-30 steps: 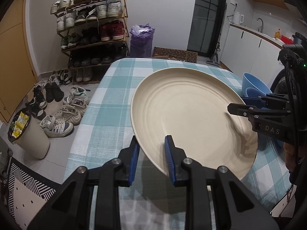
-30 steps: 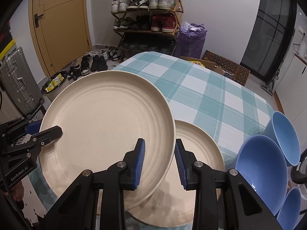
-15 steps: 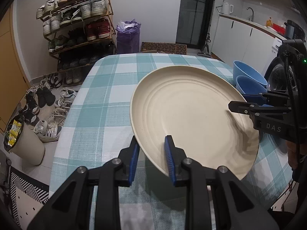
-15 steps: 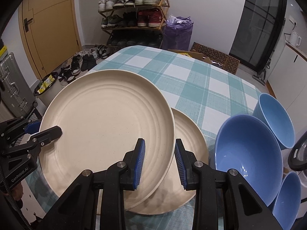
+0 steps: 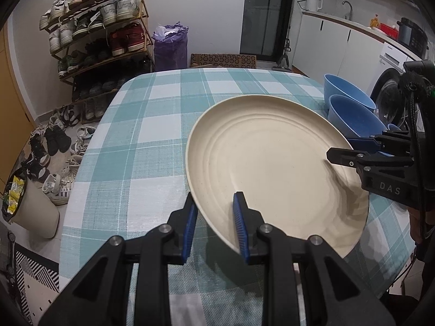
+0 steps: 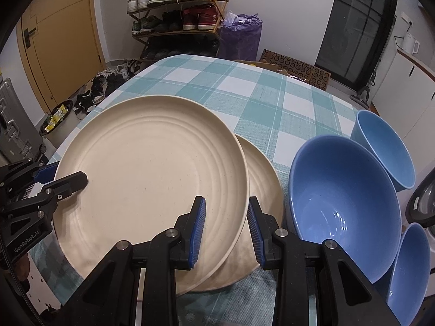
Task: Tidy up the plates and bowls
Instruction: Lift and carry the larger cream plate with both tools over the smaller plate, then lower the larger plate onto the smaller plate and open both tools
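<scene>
Both grippers are clamped on opposite edges of one large cream plate [image 6: 149, 168], which is carried tilted above the checked tablecloth [image 5: 141, 125]. Left gripper [image 5: 214, 225] is closed on the plate's near rim in its own view, one blue pad under the edge and the other on the inner face. Right gripper [image 6: 225, 231] is closed likewise on the rim nearest to it, the edge passing between its pads. From the right wrist view, a second cream plate [image 6: 261, 168] is seen lying on the cloth just beyond and below the gripped edge, partly covered by the carried plate. Just to the right of the right gripper a big blue bowl [image 6: 345, 206] is found, its rim near the lower plate; whether they touch cannot be told. A smaller blue bowl [image 6: 386, 146] stands behind it and a third blue bowl [image 6: 410, 269] is cut off at the lower right. Ahead of both grippers a wide bare stretch of cloth is left open up to the table's far edge. Beyond that edge a shoe rack [image 5: 100, 32] is seen against the wall
</scene>
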The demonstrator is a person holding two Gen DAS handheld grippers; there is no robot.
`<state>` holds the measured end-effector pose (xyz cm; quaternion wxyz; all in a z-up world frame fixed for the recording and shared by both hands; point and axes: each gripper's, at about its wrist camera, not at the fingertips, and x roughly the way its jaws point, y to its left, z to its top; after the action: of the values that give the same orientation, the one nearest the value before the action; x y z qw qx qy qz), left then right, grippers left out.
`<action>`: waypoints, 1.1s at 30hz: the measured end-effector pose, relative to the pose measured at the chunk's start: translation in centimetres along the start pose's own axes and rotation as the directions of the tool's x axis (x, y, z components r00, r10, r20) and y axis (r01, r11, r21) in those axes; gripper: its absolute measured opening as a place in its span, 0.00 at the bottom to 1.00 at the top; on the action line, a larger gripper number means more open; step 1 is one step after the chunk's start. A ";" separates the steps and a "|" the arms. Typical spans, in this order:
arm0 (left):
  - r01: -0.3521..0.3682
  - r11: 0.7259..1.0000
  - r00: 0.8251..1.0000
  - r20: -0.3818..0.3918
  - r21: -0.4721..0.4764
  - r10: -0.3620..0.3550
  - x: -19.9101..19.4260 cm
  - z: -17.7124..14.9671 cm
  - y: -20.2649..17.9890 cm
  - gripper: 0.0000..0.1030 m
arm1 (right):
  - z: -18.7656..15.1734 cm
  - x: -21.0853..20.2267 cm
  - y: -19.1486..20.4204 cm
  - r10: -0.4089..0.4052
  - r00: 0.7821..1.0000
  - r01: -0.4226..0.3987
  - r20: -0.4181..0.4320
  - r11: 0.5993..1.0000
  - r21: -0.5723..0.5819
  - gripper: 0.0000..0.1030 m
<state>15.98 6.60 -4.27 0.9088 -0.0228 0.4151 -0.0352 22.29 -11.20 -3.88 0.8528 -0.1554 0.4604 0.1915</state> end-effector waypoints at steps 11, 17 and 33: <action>0.005 1.000 1.000 -0.015 0.024 -0.005 1.2 0.1 -0.8 0.24 | -1.1 0.4 -0.5 -0.023 1.000 0.023 -0.004 0.999 0.023 0.31; 0.001 0.999 1.000 -0.015 0.041 -0.001 1.8 0.4 -1.3 0.24 | -1.6 0.5 -0.8 -0.033 0.999 0.033 -0.011 0.999 0.036 0.31; -0.007 0.996 1.000 -0.022 0.086 0.009 3.8 1.5 -2.5 0.24 | -2.1 0.8 -1.6 -0.088 0.996 0.089 -0.018 0.995 0.041 0.31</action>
<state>19.47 3.78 -5.93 0.9044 0.0182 0.4233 -0.0495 21.87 -13.35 -5.52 0.8597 -0.1594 0.4639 0.1428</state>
